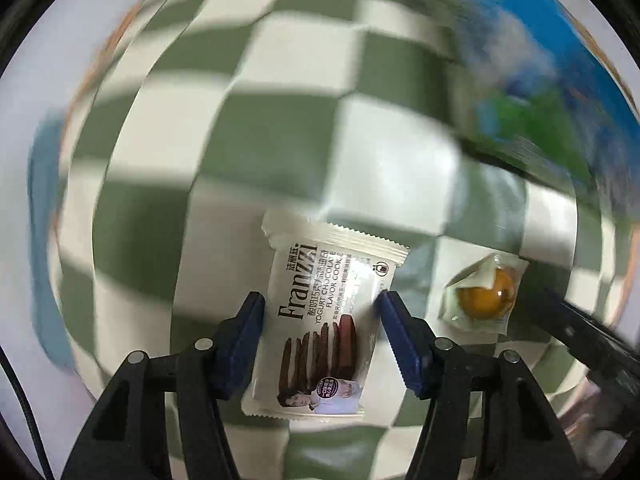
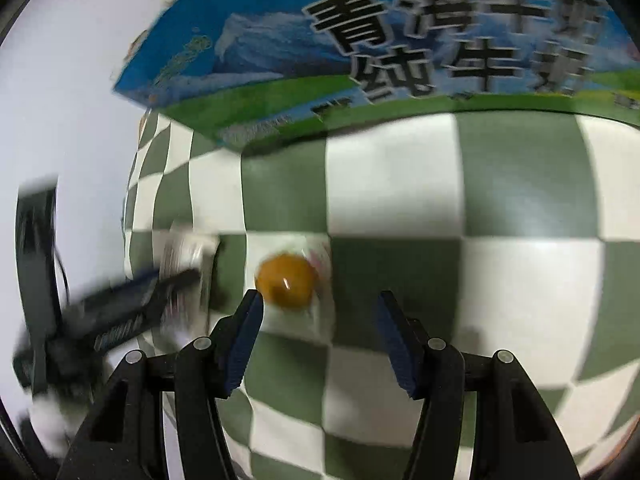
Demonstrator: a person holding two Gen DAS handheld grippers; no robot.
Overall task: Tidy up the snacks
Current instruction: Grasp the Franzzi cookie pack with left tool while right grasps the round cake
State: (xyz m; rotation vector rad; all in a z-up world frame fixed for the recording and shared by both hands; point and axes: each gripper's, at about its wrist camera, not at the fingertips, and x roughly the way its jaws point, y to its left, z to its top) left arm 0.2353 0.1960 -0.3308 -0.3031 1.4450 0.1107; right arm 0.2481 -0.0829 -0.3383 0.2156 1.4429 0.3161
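While I look down through the left wrist camera, I see my left claw (image 1: 320, 312) directly over a white cookie pack (image 1: 320, 320) that lies flat on the checkered green and white cloth (image 1: 280, 140) covering the surface. The pack is between the two blue pads (image 1: 244, 344). The left pad touches the pack's long edge, and the right pad stands at the other edge, but I cannot tell if it really presses. So the jaws are around the pack, and I do not see a firm clamp on it.

To the right of the pack, near but apart, lies a small clear packet with an orange ball inside, the yolk packet (image 1: 482, 294). A dark part of my other tool (image 1: 592, 332) comes in from the right edge, just beside this packet.

From the right wrist camera, my right claw (image 2: 320, 308) hangs over the cloth (image 2: 520, 280) with its jaws apart and nothing between them. The yolk packet (image 2: 288, 284) is ahead of the left pad (image 2: 244, 340), very close to its tip, but this view is blurred and I cannot say if they touch. At the left edge I see my left tool (image 2: 120, 312), also blurred. Behind, at the far side of the cloth, stands a blue and green carton (image 2: 360, 60) with big black Chinese letters.
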